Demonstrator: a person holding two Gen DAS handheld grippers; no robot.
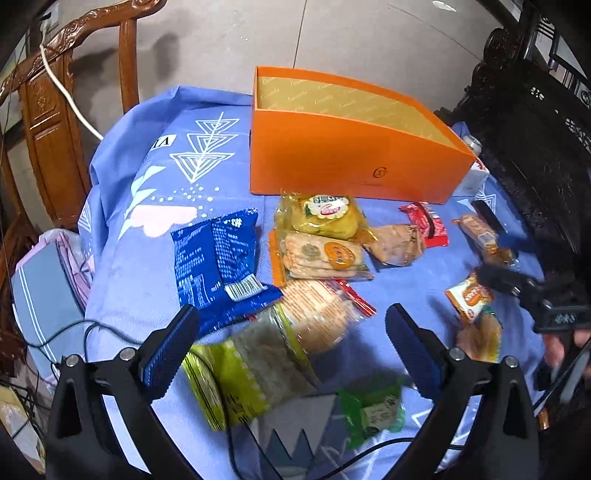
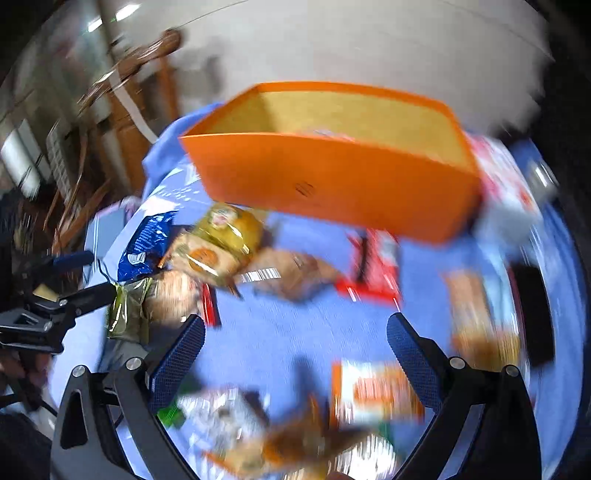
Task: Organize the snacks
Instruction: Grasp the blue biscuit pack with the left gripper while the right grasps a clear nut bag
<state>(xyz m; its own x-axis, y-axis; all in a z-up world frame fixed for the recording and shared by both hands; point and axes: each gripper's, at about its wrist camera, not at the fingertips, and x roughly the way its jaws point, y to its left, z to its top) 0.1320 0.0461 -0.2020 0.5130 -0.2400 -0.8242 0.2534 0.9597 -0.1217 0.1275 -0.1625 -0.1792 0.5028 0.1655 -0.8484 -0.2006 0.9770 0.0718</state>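
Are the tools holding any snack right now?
No. The left tool is open around the green-and-clear cracker pack, not pinching it. The right tool is open and empty.

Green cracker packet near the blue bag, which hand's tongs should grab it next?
Left, probably. The left tongs stand open around the green cracker packet; the right tongs, also open, sit farther away.

A blue cloth [image 1: 155,122] with white leaf and triangle shapes covers the table. Past its far left corner stands a brown carved wooden chair [image 1: 55,110], and a white cable [image 1: 70,99] hangs over the chair's arm. The floor [image 1: 332,33] behind is pale grey tile. Dark carved wooden furniture [image 1: 535,129] stands along the table's right edge. A thin black wire [image 1: 92,326] trails off the left edge.
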